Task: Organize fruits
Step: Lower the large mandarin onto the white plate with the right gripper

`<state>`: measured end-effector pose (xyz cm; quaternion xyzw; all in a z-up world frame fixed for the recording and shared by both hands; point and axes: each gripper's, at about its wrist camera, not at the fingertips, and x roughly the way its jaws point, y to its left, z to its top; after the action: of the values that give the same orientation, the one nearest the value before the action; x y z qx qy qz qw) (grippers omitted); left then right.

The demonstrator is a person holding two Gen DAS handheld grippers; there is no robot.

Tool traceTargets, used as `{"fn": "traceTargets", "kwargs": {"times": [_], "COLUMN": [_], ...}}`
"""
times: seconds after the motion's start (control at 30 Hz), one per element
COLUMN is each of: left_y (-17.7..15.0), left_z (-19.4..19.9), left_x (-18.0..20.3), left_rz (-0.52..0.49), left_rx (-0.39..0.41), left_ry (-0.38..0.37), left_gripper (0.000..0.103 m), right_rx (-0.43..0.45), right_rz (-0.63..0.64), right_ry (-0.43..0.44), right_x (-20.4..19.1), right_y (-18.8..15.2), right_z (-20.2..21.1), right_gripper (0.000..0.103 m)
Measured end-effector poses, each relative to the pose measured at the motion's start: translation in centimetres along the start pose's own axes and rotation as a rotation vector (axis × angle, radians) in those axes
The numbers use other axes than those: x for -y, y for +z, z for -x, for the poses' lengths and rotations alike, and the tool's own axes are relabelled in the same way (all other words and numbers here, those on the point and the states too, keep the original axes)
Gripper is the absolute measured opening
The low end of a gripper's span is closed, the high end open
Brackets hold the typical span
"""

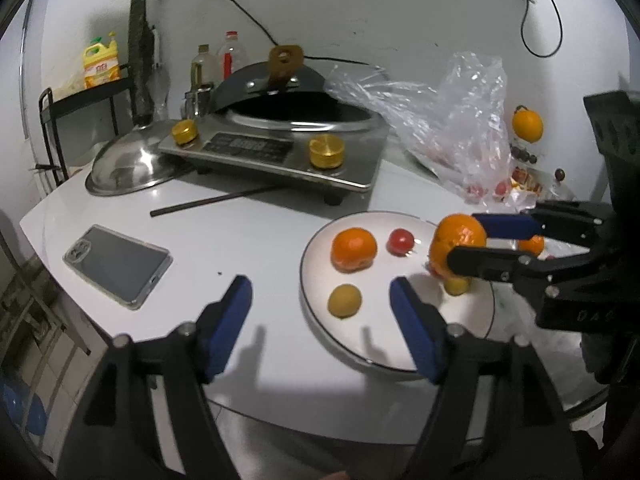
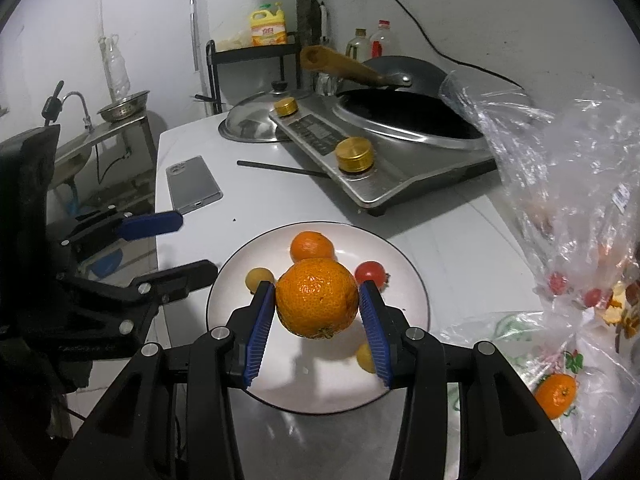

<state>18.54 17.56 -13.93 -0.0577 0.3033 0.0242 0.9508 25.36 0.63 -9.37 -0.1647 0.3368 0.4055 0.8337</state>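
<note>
A white plate (image 1: pixel 372 280) (image 2: pixel 408 292) lies on the white counter, bearing an orange (image 1: pixel 354 249) (image 2: pixel 312 245), a small red fruit (image 1: pixel 401 241) (image 2: pixel 370 274) and two small yellow fruits (image 1: pixel 344 300) (image 2: pixel 365 357). My right gripper (image 2: pixel 316 288) (image 1: pixel 464 240) is shut on a large orange (image 2: pixel 316 312) (image 1: pixel 456 232), held just above the plate's right part. My left gripper (image 1: pixel 320 286) (image 2: pixel 196 244) stands open over the plate's left rim; no fruit is between its blue pads.
A crumpled clear plastic bag (image 1: pixel 448 120) (image 2: pixel 580 220) with small red fruits lies right of the plate. Loose oranges (image 2: pixel 555 394) (image 1: pixel 528 124) sit near it. Behind stand an induction cooker with a wok (image 1: pixel 280 148), a steel lid (image 1: pixel 132 160) and a black rod (image 1: pixel 212 202). A phone (image 1: pixel 118 266) lies left.
</note>
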Motion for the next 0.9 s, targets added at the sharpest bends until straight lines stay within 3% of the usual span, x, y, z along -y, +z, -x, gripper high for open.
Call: {"fn": "traceTargets", "kwargs": {"times": [0.9], "left_y": [-1.9], "left_z": [-1.1], "left_x": [-4.3], "left_rz": [0.067], "left_rx": [-0.031], "left_ry": [0.018], "left_gripper": [0.073], "right_rx": [-0.088], "right_rz": [-0.008], "right_ry": [0.014], "right_x": [-2.1], "right_y": [0.8], "right_z": [-6.4], "right_gripper": [0.046]}}
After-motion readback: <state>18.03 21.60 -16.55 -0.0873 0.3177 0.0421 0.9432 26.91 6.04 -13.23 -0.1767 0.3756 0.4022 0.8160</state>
